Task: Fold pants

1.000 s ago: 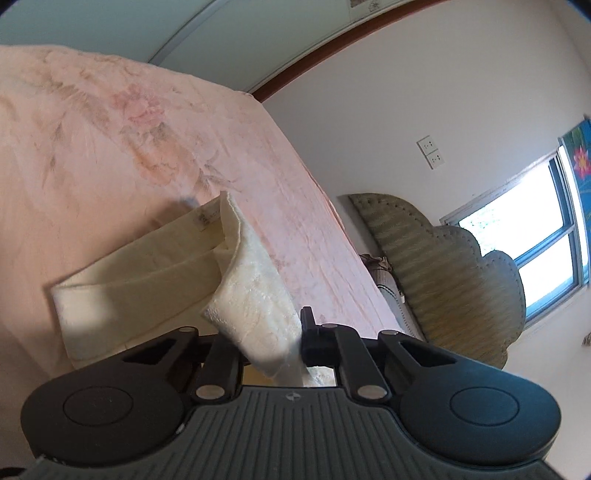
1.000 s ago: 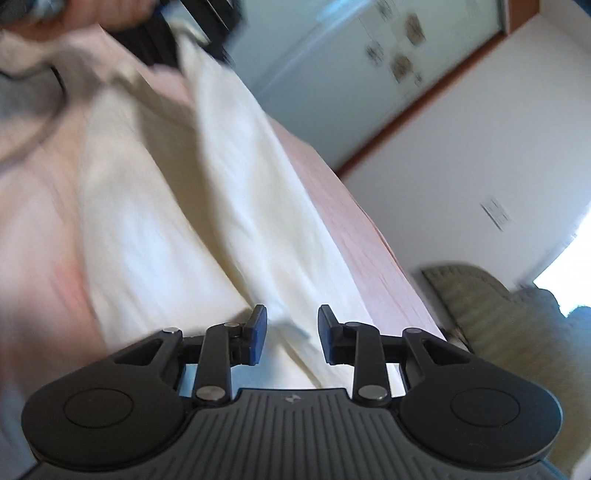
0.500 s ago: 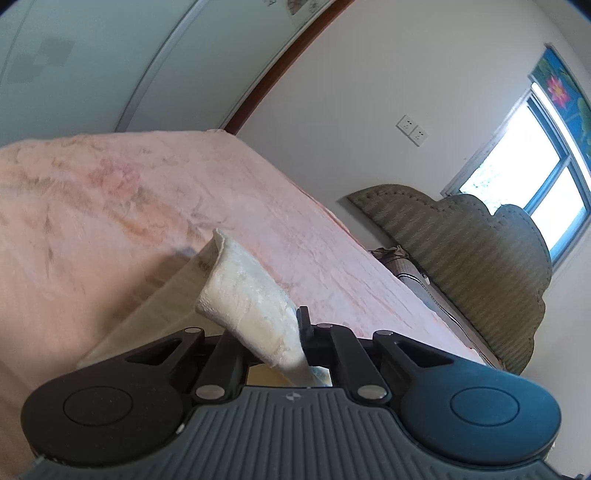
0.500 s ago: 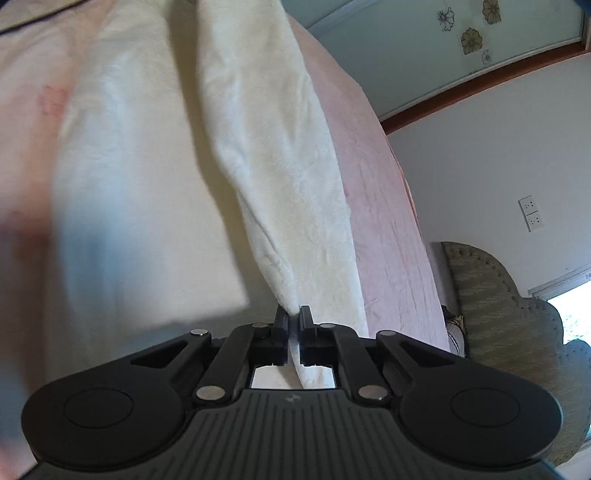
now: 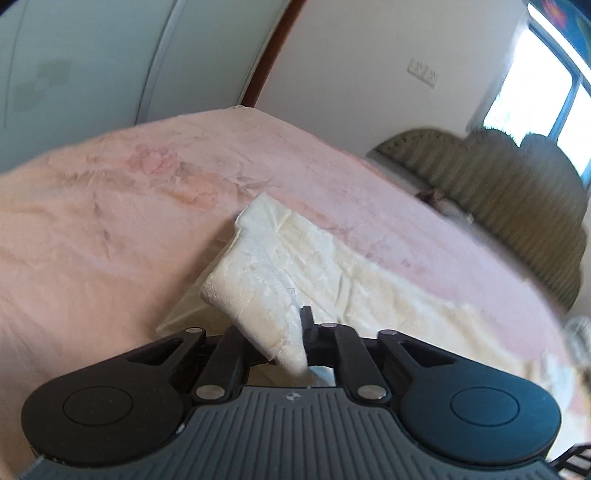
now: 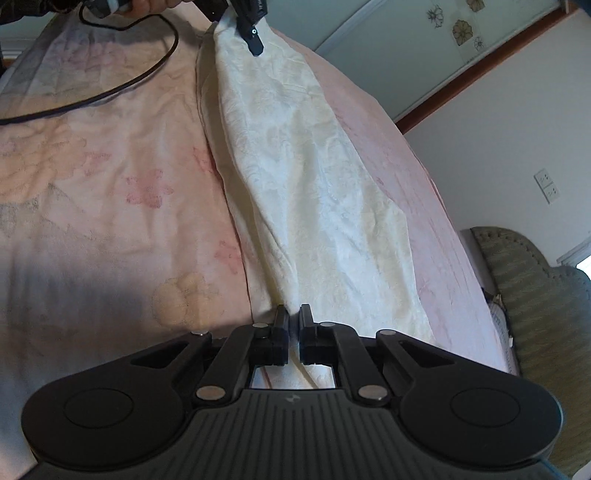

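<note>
The cream pants (image 6: 306, 177) hang as one long strip above the pink bed, stretched between my two grippers. My right gripper (image 6: 292, 319) is shut on the near end, and a thin fold of cloth runs between its fingers. At the far end my left gripper (image 6: 248, 23) pinches the other end. In the left wrist view the pants (image 5: 280, 266) drape over my left gripper (image 5: 295, 332) and hide its left finger. Its jaws are opening, with the cloth still between them and still held.
A pink floral bedspread (image 6: 110, 184) covers the bed under the pants. A black cable (image 6: 147, 70) loops over it at the far left, near a person's hand (image 6: 155, 4). A green padded headboard (image 5: 517, 206) stands to the right, with a wall and window behind.
My right gripper closed on the pants' edge and drew back, pulling the cloth into a long taut strip. My left gripper rolled while keeping its end.
</note>
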